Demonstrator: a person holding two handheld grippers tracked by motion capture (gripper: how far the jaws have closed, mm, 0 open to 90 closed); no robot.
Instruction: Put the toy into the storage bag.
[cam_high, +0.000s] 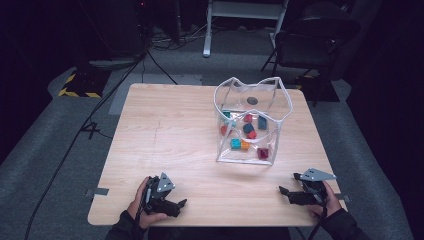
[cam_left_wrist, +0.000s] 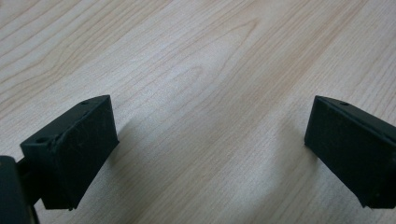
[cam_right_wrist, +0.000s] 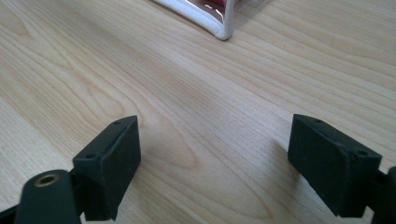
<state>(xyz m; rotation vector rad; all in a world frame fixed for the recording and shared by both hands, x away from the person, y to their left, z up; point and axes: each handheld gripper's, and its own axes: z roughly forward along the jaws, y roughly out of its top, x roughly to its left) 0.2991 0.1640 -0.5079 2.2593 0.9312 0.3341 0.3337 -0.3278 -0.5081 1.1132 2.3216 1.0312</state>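
Note:
A clear plastic bag (cam_high: 250, 122) with white piping stands open at the centre right of the wooden table (cam_high: 165, 135). Inside it lie several small coloured blocks (cam_high: 248, 131) in red, blue, teal and orange. My left gripper (cam_high: 181, 205) rests near the table's front edge at the left, held by a hand, jaws wide apart and empty. In the left gripper view, the left gripper (cam_left_wrist: 210, 140) hovers over bare wood. My right gripper (cam_high: 285, 191) sits at the front right, open and empty. In the right gripper view, the right gripper (cam_right_wrist: 215, 154) faces the bag's near corner (cam_right_wrist: 219, 25).
Beyond the table's far edge stand a dark chair (cam_high: 312, 42) and a white frame leg (cam_high: 207, 30). Cables (cam_high: 90, 125) run across the grey floor at the left. A strip of yellow-black tape (cam_high: 75, 90) marks the floor at the far left.

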